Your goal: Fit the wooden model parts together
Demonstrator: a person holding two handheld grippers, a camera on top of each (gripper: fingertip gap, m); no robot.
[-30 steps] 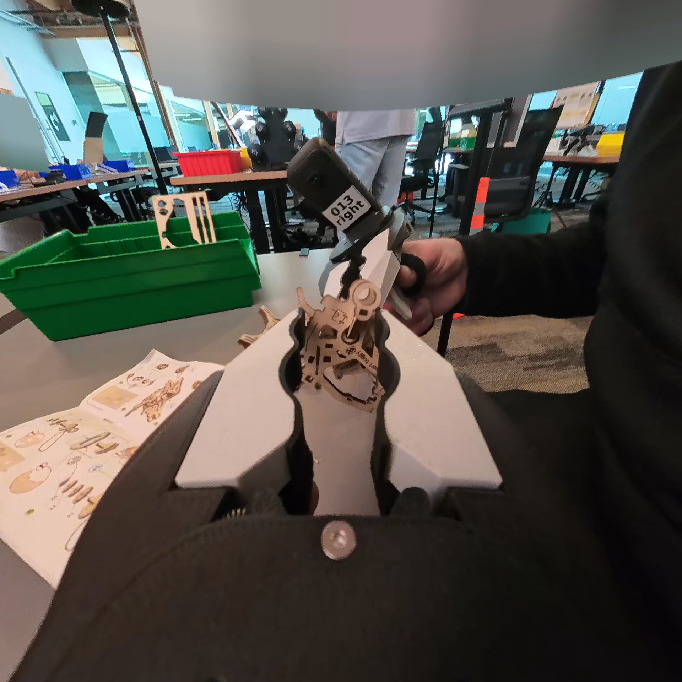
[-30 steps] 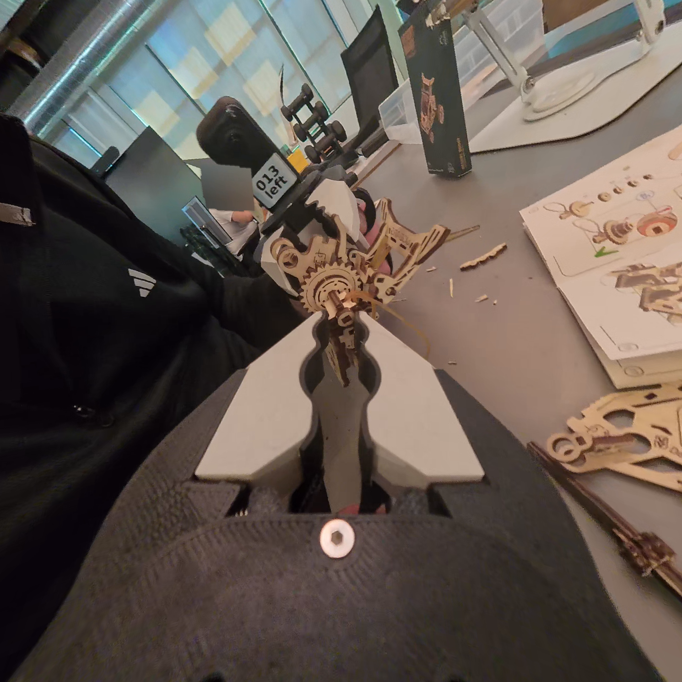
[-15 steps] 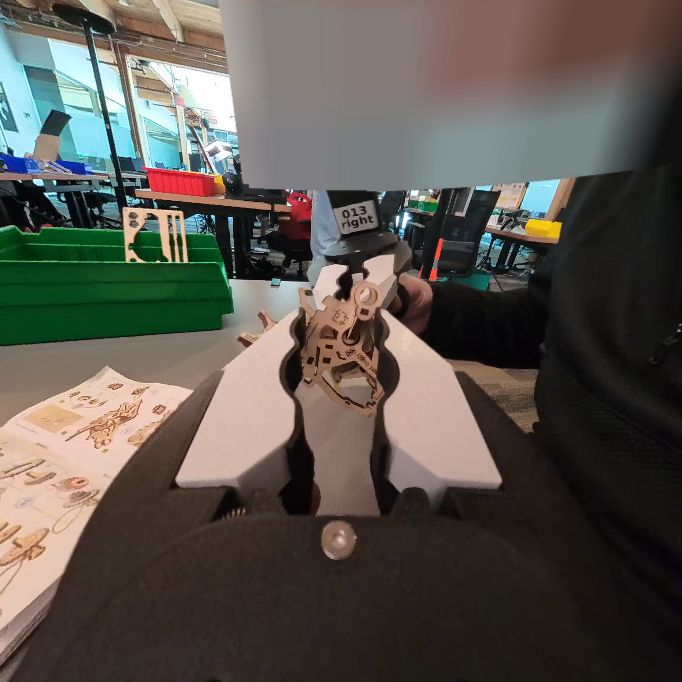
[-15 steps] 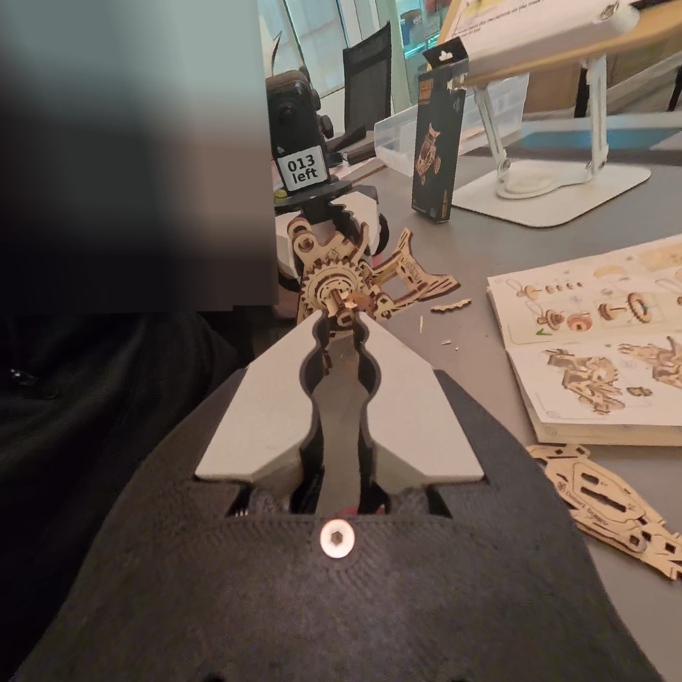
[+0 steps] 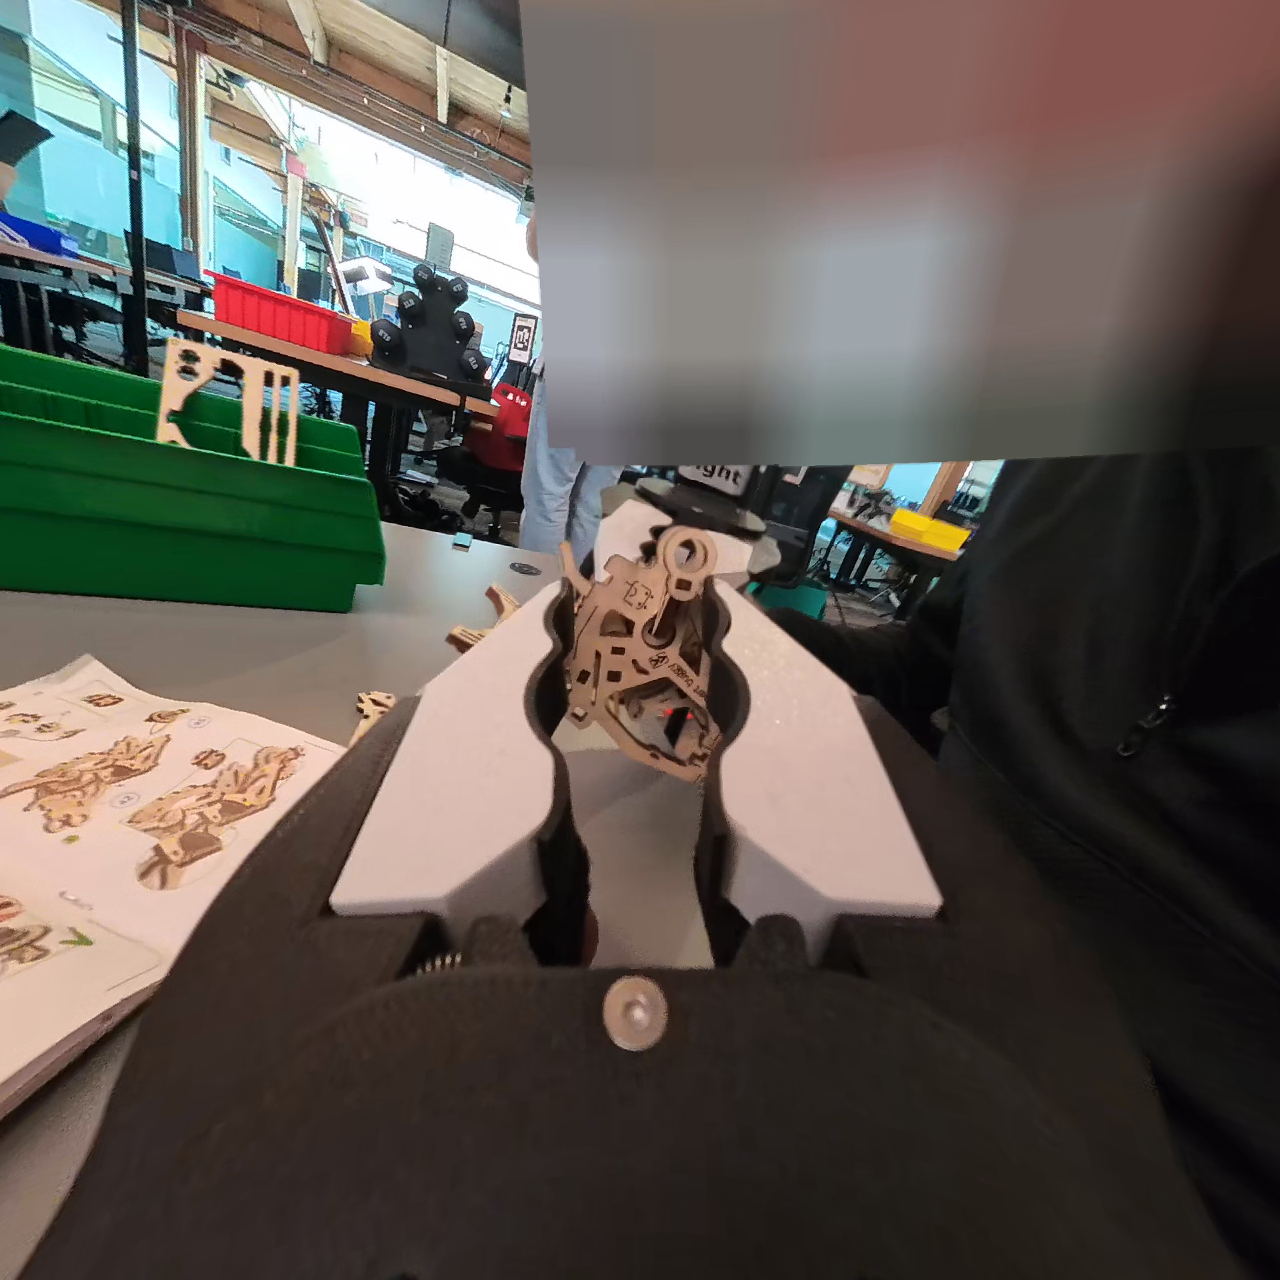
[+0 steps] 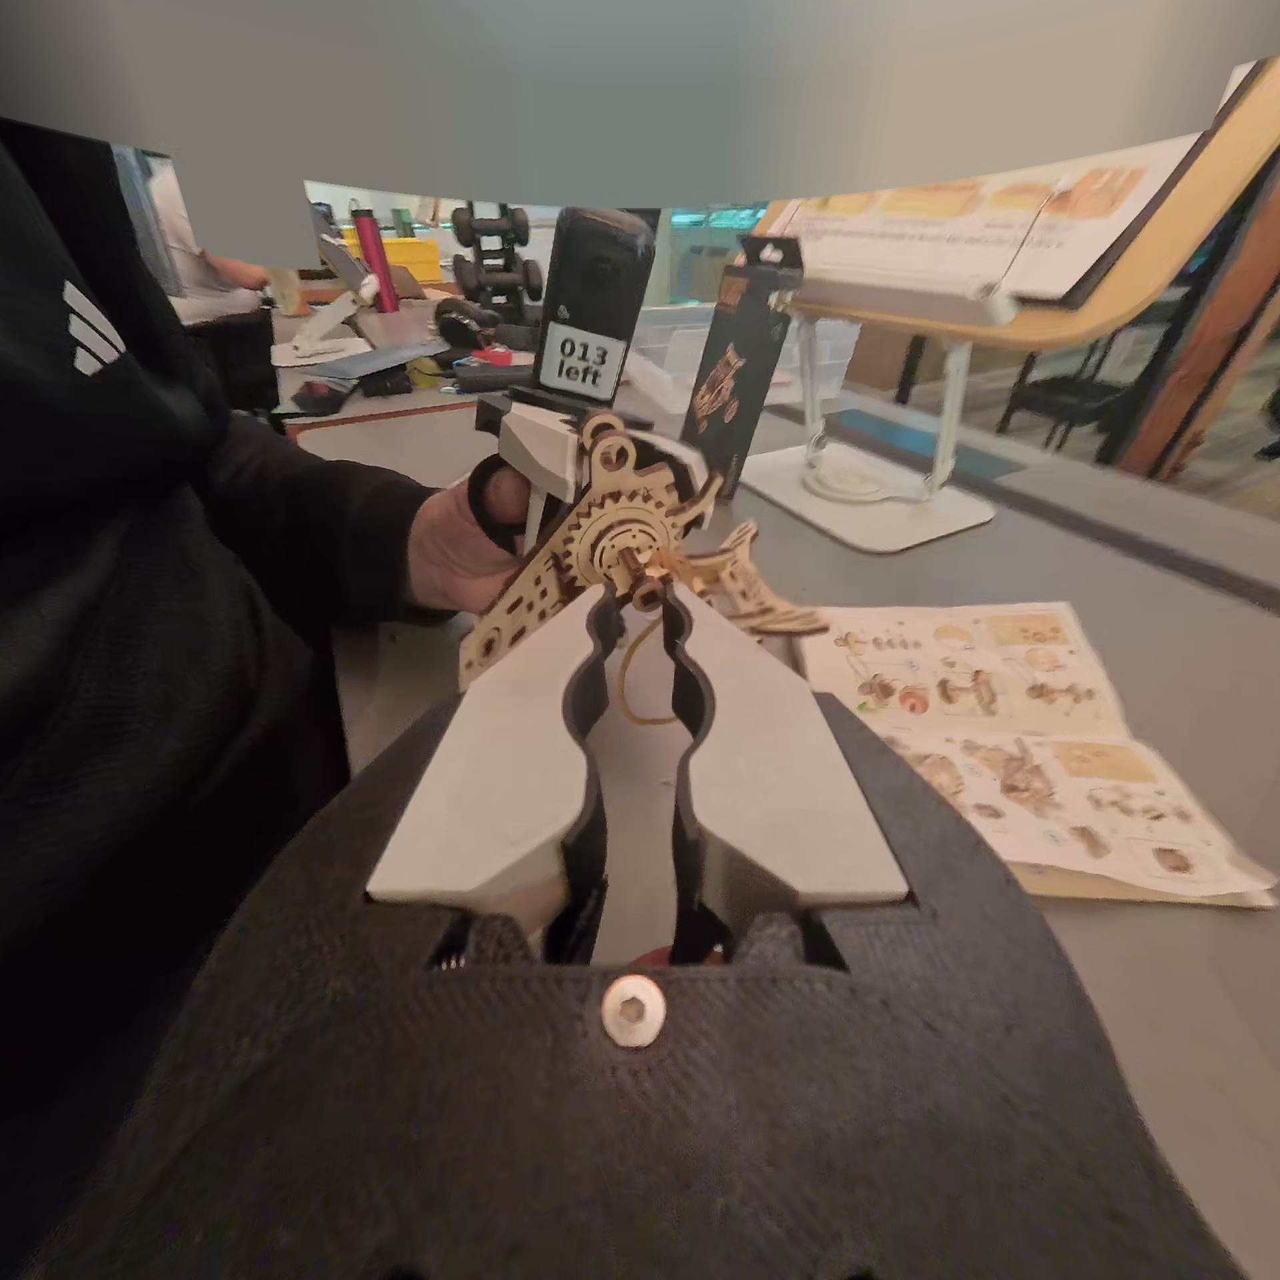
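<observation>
My left tool (image 5: 634, 665) is clamped on the wooden model frame (image 5: 641, 658), its two fingers pressing the flat plate from either side, and it holds the assembly upright above the near edge of the surface (image 5: 208, 637). My right tool (image 6: 637, 609) has its fingers nearly closed, and their tips pinch the small wooden axle peg (image 6: 641, 585) that sticks out of the gear (image 6: 616, 547) on the frame's far face. A thin elastic loop (image 6: 641, 682) hangs just beneath the tips, between the fingers.

Compared with a second ago, I have swung both tools round: the model was tilted and off to one side, and now the two tools face each other squarely, with the gear hub straight ahead of the right tool. The right tool's fingers, which were around a part lower on the frame, now sit only on the peg. I judge that this lines the peg up for pressing home or turning along its axis, so the fitting step is in hand but not finished.

Outward, the instruction booklet (image 6: 1004, 734) lies open on the surface to the right, loose wooden offcuts (image 5: 478, 623) lie beyond the left tool, and a green bin (image 5: 173, 519) stands toward the far left corner.
</observation>
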